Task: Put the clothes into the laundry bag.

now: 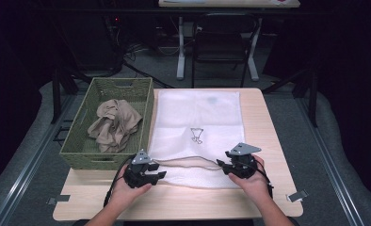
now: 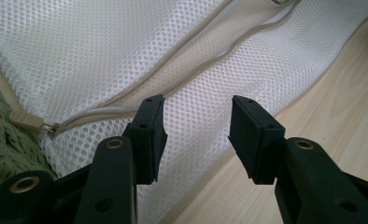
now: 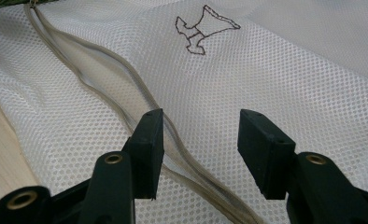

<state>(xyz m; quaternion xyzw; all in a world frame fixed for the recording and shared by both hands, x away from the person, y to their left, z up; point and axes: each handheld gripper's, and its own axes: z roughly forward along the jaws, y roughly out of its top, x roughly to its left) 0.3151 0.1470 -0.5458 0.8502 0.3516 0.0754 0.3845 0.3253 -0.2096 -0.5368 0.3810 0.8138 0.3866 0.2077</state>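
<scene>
A white mesh laundry bag [image 1: 197, 117] lies flat on the wooden table [image 1: 263, 132], with a small dark logo [image 1: 196, 135] on top. Its beige zipper [image 1: 188, 160] runs along the near end and gapes open. My left gripper [image 1: 159, 175] rests at the bag's near left corner, its jaws open over the mesh [image 2: 198, 105], close to the zipper pull [image 2: 25, 120]. My right gripper [image 1: 220, 164] sits at the near right of the bag, open [image 3: 201, 116] above the zipper [image 3: 102, 70], with the logo [image 3: 203, 28] beyond. Neither holds anything.
A green woven basket [image 1: 80, 157] stands at the table's left, touching the bag's edge, with a crumpled beige garment [image 1: 114, 123] inside. Bare wood lies to the right of the bag and along the near edge. A chair [image 1: 223, 37] and a desk stand behind the table.
</scene>
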